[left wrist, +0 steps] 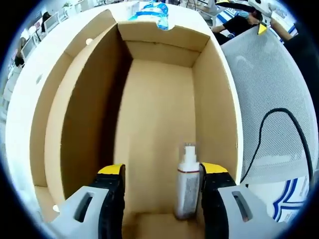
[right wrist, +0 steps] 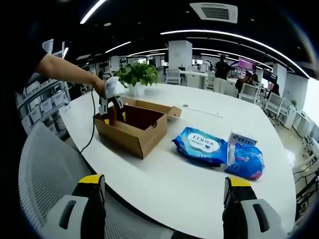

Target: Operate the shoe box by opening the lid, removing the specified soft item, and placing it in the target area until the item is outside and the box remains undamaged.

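The left gripper [left wrist: 162,186] is lowered into the open shoe box [left wrist: 159,114], jaws wide apart and empty, a small bottle [left wrist: 188,181] against its right jaw. The right gripper [right wrist: 164,199] is held wide open, empty, above the table [right wrist: 164,169]. Cardboard walls should be avoided; soft packs [right wrist: 202,144] lie outside.

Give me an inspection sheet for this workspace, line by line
Surface: white table, shared by everything below.
Job's things: open cardboard shoe box; small white bottle standing inside it.
Clutter: blue wipes pack, smaller blue packet beside it.
Grippers: left hand-held gripper open, lowered into the box, bottle by one jaw; right hand-held gripper open, above the table edge.
Cables: black cable over a mesh chair.
Surroundings: office, potted plant, people seated.
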The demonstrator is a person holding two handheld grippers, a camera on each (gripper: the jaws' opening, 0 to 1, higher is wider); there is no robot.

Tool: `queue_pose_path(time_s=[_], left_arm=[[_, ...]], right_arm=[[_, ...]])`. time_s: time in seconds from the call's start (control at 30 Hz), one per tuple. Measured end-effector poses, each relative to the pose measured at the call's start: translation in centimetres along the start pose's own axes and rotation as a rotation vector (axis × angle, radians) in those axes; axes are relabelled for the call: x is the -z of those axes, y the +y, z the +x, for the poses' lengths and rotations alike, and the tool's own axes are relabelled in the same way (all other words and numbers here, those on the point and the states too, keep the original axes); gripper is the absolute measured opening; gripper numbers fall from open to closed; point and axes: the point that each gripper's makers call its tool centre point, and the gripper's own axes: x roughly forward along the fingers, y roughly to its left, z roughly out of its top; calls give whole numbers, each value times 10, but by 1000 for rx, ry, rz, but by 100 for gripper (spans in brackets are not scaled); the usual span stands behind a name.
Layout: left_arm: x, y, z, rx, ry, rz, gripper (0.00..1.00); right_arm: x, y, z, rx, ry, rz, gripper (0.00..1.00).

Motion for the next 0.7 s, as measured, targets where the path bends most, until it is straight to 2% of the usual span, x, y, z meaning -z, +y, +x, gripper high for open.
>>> queue_pose_path(time_s=[0.1,0.27,0.4,0.53,0.7], left_arm=[[-5,-2,6,14,-24,-22,62],[-5,-7,16,30,-17,-13,58],[-5,-6,15,27,-14,-13,58],[-3,-4,15,16,-21,-5,56],[6,6,12,-21,-1,-13,56]], right_arm=[[2,-2,-1,6,3,9,100],[3,-3,-2,11,1,17,100],[3,-3,0,11,3,21,100],[3,-1,2,6,5,16,99],[0,0,3,1,1,14,99]])
